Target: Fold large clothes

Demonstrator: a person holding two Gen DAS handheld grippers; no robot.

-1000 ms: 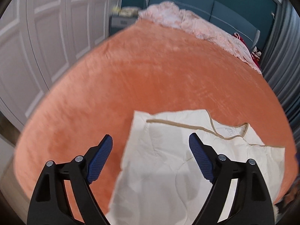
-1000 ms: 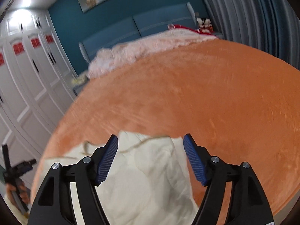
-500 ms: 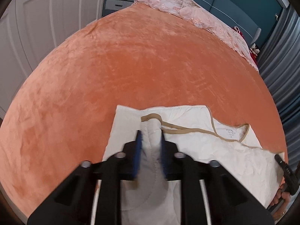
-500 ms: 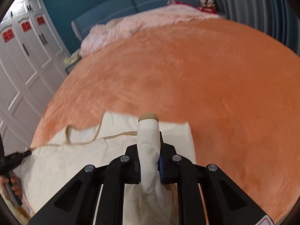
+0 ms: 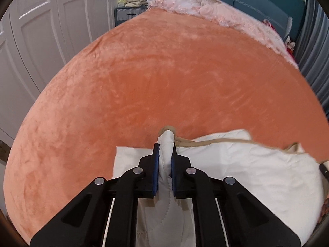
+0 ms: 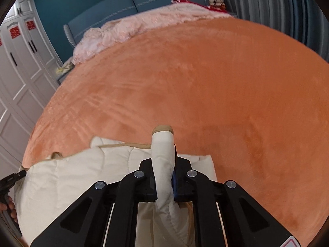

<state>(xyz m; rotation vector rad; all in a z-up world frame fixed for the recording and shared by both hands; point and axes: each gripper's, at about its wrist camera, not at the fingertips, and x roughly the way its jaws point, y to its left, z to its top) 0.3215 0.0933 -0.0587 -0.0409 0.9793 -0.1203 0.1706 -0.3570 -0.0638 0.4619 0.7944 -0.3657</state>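
Observation:
A cream quilted garment with tan trim (image 5: 246, 164) lies at the near edge of an orange bedspread (image 5: 174, 82). My left gripper (image 5: 165, 158) is shut on a pinched fold of it near its left side. In the right wrist view the same garment (image 6: 72, 175) spreads to the left, and my right gripper (image 6: 164, 164) is shut on a raised fold with tan trim at its tip. Both pinched folds stand up between the blue pads, lifted off the bed.
A pink fluffy blanket (image 5: 216, 10) lies along the far end of the bed by a blue headboard (image 6: 133, 2). White wardrobe doors (image 5: 41, 30) stand on the left, grey curtains (image 6: 277, 4) on the right. A nightstand (image 5: 127, 14) holds folded items.
Both grippers went from open above the garment to shut on folds of it. They have since lifted the fabric and drawn its far edge up, bunching the garment.

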